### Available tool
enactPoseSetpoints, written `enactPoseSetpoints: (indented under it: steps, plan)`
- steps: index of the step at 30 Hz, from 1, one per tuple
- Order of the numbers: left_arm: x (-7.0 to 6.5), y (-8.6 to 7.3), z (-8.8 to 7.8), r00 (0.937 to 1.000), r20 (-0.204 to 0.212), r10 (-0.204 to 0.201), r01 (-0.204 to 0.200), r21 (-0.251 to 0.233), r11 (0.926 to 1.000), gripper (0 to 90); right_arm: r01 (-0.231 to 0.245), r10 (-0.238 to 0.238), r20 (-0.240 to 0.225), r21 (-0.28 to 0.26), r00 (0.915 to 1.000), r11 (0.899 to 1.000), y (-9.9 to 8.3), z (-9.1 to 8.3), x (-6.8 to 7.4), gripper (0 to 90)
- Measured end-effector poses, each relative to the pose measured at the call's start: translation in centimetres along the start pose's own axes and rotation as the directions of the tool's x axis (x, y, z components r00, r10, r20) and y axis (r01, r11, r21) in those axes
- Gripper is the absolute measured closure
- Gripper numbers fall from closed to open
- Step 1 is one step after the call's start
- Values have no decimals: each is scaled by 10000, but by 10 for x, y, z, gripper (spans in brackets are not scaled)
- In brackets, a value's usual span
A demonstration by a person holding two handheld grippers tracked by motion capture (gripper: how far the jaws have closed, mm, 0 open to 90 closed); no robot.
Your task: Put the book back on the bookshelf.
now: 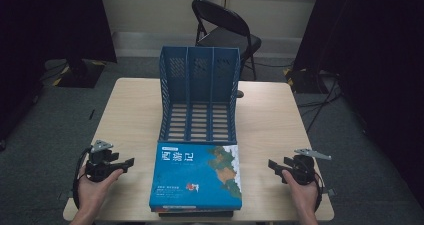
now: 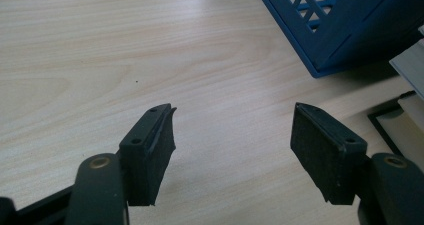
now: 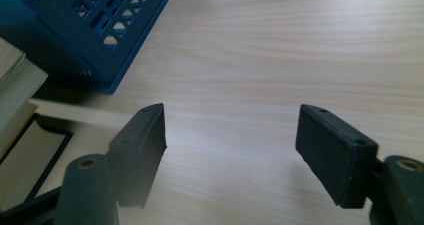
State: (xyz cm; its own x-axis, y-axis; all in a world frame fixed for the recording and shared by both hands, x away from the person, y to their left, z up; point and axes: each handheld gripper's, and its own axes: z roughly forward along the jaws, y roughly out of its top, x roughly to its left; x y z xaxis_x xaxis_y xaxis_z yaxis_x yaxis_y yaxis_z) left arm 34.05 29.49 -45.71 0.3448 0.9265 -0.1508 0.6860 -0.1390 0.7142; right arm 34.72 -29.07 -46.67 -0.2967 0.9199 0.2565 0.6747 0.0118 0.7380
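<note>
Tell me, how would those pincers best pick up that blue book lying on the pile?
Probably by its side edges. The blue book lies flat on top of a stack, its cover too broad for open jaws to span, so only the thin edges offer a bite. The left gripper could come in from its left edge and the right gripper from its right; both sit open beside it on the table.

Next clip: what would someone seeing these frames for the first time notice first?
The blue three-slot file rack stands out at the middle of the table, its open compartments facing the person. Directly in front of it, at the near edge, lies a stack of books topped by a bright blue cover. The left gripper and right gripper flank the stack, both with jaws wide apart and holding nothing.
</note>
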Motion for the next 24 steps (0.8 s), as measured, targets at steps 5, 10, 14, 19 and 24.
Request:
enactPoseSetpoints:
  steps: [5,10,14,19,24]
  plan:
    - [-1,0,2,9995,316,90,-90,0,10000,343,24,-22,-114,152,9999,9999,1,2,0,299]
    - [-5,2,3,9990,378,223,-223,-6,9998,372,534,-528,-304,201,9981,9984,2,4,3,325]
    - [-7,1,0,9985,493,256,-252,-84,9996,418,591,-587,-505,61,9970,9982,3,3,5,354]
    - [-11,-2,-6,9963,798,331,-310,-271,9992,461,674,-680,-1133,-91,9912,9977,5,-1,11,450]
    - [-21,0,-13,9902,1317,458,-400,-462,9981,454,1154,-1237,-1876,-546,9744,9918,10,-9,33,487]
